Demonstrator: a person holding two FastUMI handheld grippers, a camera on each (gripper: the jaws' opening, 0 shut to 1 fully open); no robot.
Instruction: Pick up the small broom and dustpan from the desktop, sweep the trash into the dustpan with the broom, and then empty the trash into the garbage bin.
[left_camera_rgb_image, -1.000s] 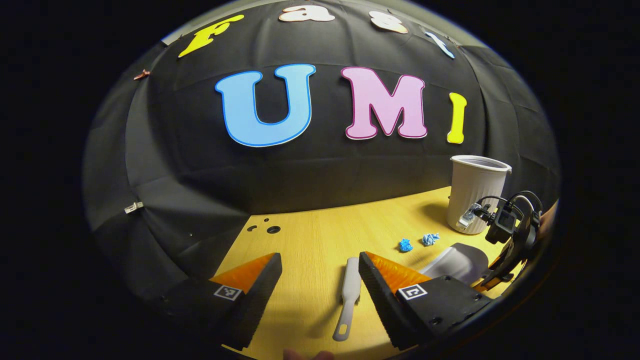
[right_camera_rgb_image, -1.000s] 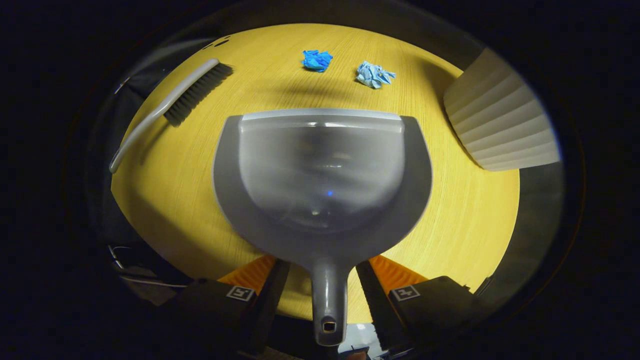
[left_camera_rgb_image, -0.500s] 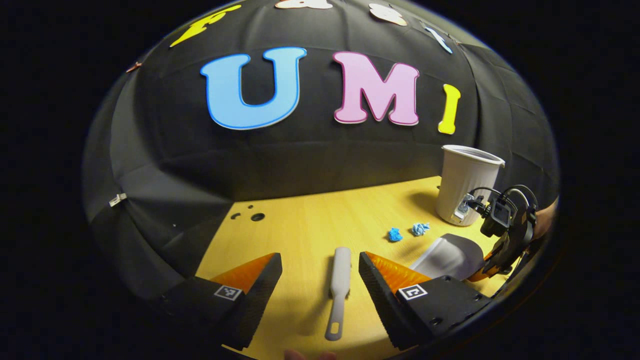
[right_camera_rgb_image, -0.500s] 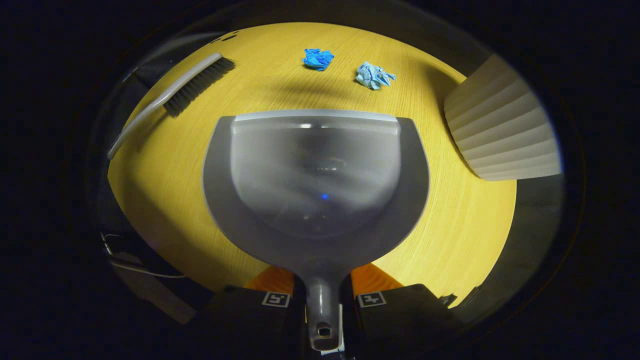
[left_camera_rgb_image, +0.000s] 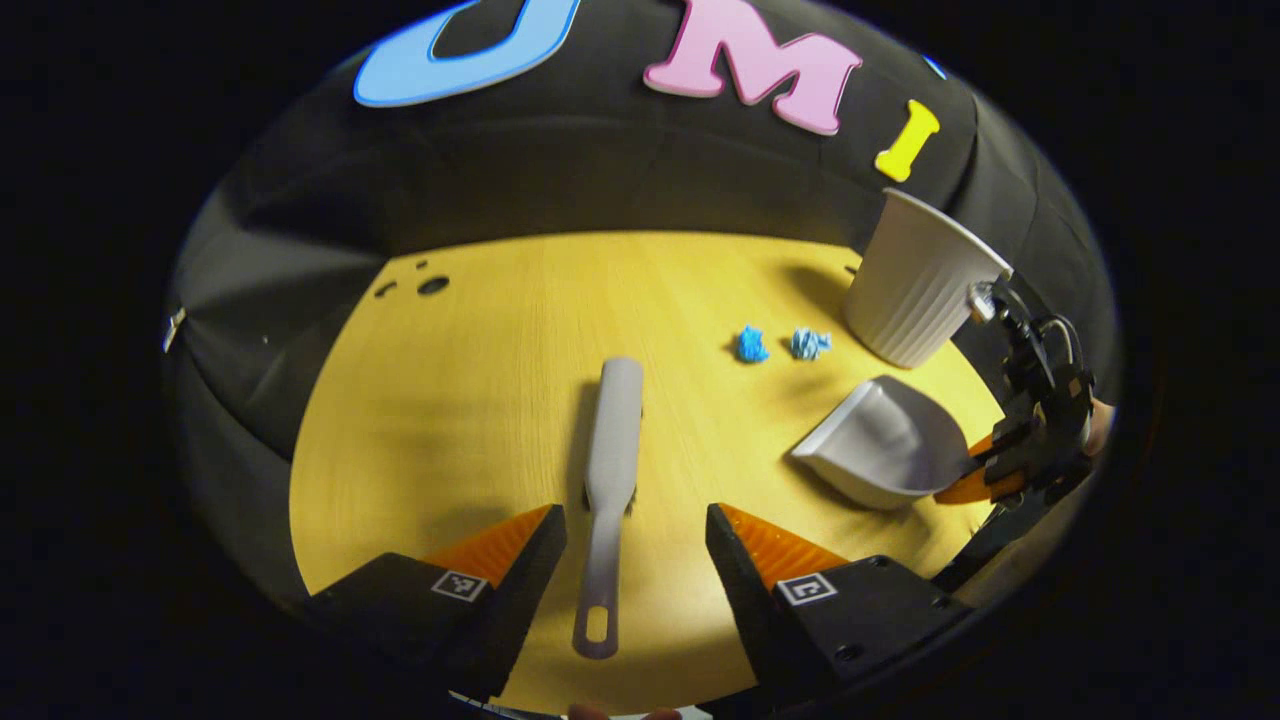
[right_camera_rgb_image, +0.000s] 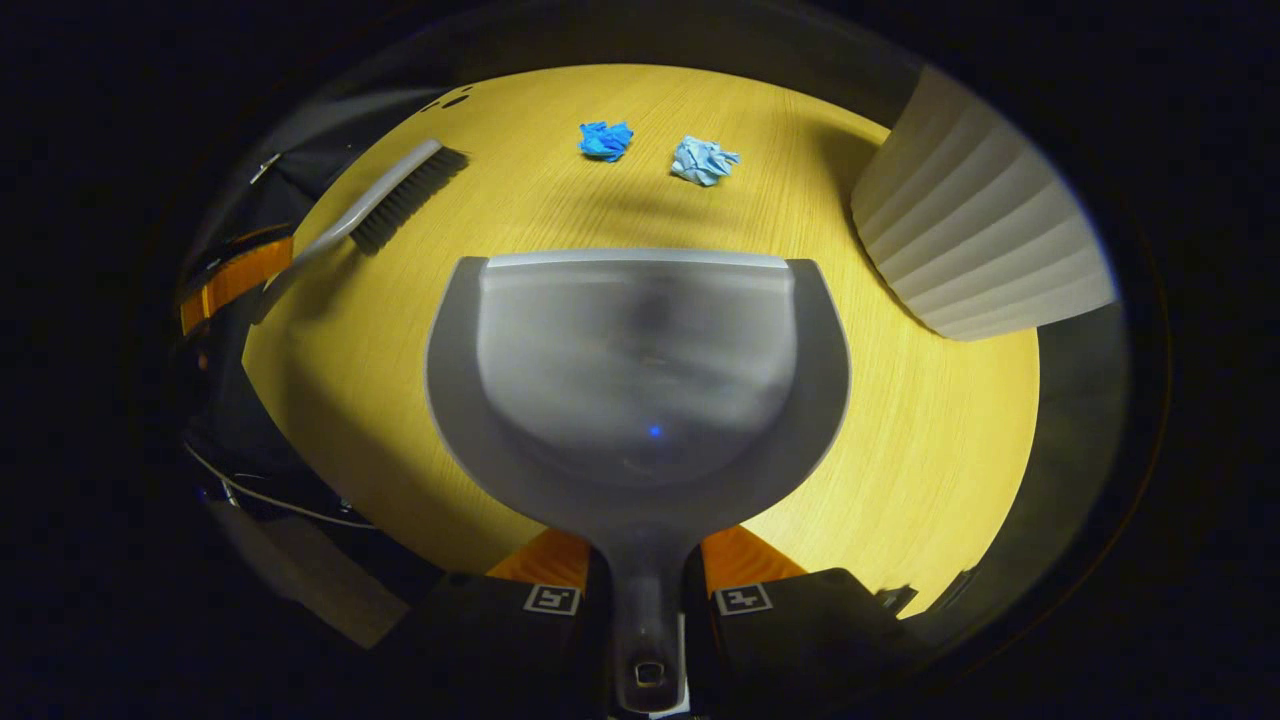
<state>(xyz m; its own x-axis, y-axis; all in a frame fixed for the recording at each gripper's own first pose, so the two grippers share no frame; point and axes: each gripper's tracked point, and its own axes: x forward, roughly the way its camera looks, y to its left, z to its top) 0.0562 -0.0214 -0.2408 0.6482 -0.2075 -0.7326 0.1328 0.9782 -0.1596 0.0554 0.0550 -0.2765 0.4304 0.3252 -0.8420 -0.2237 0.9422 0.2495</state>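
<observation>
My left tool (left_camera_rgb_image: 628, 535) hangs wide open astride the broom (left_camera_rgb_image: 608, 470), whose handle runs near-to-far on the bench (left_camera_rgb_image: 480, 350) between my fingers. My right tool (right_camera_rgb_image: 645, 600) grips the dustpan (right_camera_rgb_image: 640, 370) handle.

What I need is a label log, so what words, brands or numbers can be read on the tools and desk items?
No readable text on any of them.
Blank: grey plastic dustpan, grey-handled small broom, white ribbed garbage bin.
Too small to tell: crumpled blue paper scraps.
Coded patterns, not words: square black-and-white markers on the left claw and right claw.
</observation>
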